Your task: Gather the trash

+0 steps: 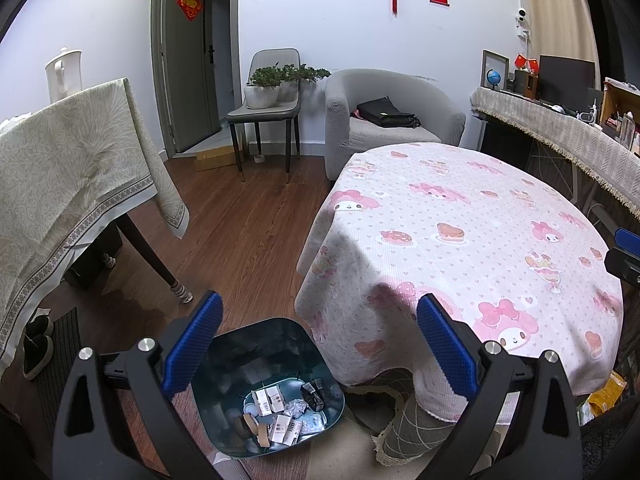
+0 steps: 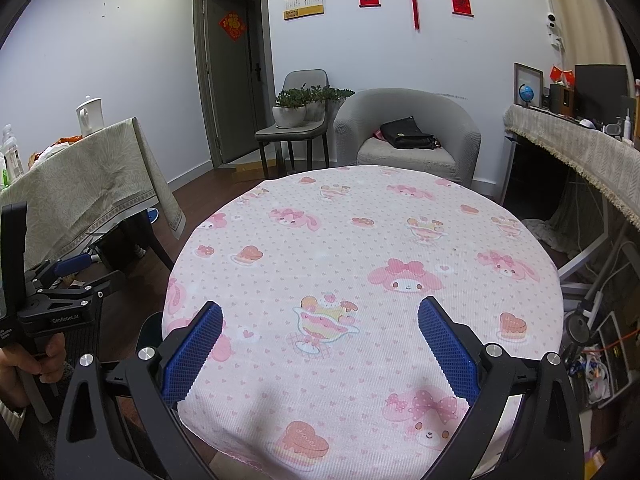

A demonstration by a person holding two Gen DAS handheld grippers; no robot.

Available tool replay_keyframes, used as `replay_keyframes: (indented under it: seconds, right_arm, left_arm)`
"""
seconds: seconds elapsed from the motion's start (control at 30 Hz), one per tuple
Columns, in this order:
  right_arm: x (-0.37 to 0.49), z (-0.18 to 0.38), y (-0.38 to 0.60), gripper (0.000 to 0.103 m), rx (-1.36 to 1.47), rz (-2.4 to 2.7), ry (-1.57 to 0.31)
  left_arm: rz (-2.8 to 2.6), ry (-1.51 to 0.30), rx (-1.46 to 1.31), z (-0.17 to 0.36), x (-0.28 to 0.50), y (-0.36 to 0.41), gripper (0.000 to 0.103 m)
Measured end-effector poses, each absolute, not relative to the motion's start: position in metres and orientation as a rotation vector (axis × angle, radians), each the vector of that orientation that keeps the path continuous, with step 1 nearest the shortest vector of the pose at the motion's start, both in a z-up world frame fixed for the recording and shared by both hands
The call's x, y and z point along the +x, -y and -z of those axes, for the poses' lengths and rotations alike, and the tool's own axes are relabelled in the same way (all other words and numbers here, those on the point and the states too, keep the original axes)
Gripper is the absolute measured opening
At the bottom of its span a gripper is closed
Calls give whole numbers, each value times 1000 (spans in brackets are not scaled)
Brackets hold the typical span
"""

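One round table w/ pink cloth, trash bin beside it on wood floor.

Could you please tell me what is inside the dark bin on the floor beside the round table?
The bin holds white cartons, crumpled wrappers, a small black packet and a brownish piece. What lies beneath that pile, and the near-left corner behind the left gripper, cannot be seen.

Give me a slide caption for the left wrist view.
Open left tool above a bin of trash on the floor beside the pink table.
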State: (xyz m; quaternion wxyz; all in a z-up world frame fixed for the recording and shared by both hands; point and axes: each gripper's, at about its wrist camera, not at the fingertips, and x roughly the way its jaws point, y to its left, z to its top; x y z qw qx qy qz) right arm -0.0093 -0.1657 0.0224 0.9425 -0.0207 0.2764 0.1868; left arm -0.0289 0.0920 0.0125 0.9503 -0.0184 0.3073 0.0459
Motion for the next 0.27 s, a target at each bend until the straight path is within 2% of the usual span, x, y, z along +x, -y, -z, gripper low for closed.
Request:
replay_keyframes:
  seconds: [0.27]
  right_arm:
    - [-9,-23,166,99,-42,-381,-564]
  left_arm:
    - [-88,-627,-38,-10,-29,-95,99]
